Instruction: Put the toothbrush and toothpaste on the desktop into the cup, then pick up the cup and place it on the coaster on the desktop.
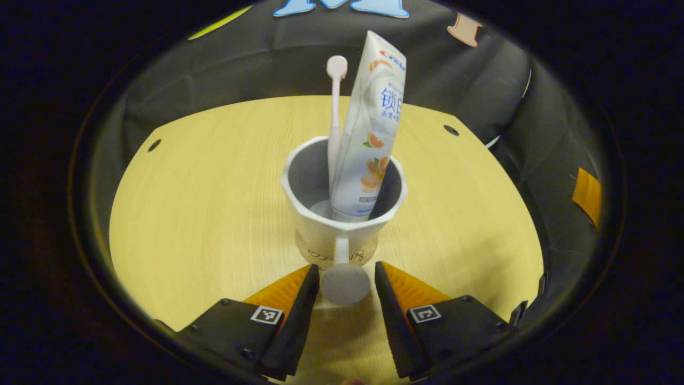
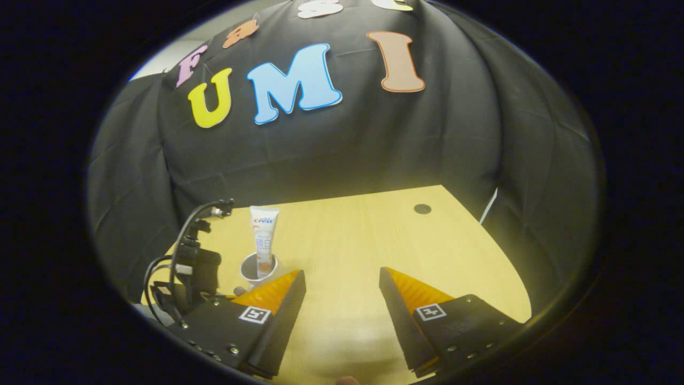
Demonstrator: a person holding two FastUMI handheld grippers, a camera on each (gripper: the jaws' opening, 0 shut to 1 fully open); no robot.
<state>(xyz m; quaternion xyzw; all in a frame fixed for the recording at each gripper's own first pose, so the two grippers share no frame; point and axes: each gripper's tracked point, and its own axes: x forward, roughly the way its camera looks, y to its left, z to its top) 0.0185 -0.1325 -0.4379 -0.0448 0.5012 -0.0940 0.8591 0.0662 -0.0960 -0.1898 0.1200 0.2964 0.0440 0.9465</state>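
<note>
Left gripper view: the cup [image 1: 342, 214] stands upright on the worktop [image 1: 214, 203], on what looks like a brown coaster [image 1: 320, 255] showing under its base, though the overlap cannot be confirmed. The toothbrush [image 1: 335, 112] and the toothpaste [image 1: 368, 133] both stand inside the cup, leaning toward its far rim. The left gripper [image 1: 346, 283] has its jaws set moderately wide, one either side of the cup's handle [image 1: 344, 278]. Narrow gaps show on both sides, so nothing is clamped.

Judgement: loading appears complete, and the step in hand is either gripping or letting go of the handle. Either way, movement should run straight along the handle line. A sideways nudge could tip the top-heavy cup.

Right gripper view: the right gripper [image 2: 342, 305] hovers over bare worktop with jaws wide apart and empty. The cup and toothpaste appear at the far left, beside the left gripper's body. This gripper should hold off.
</note>
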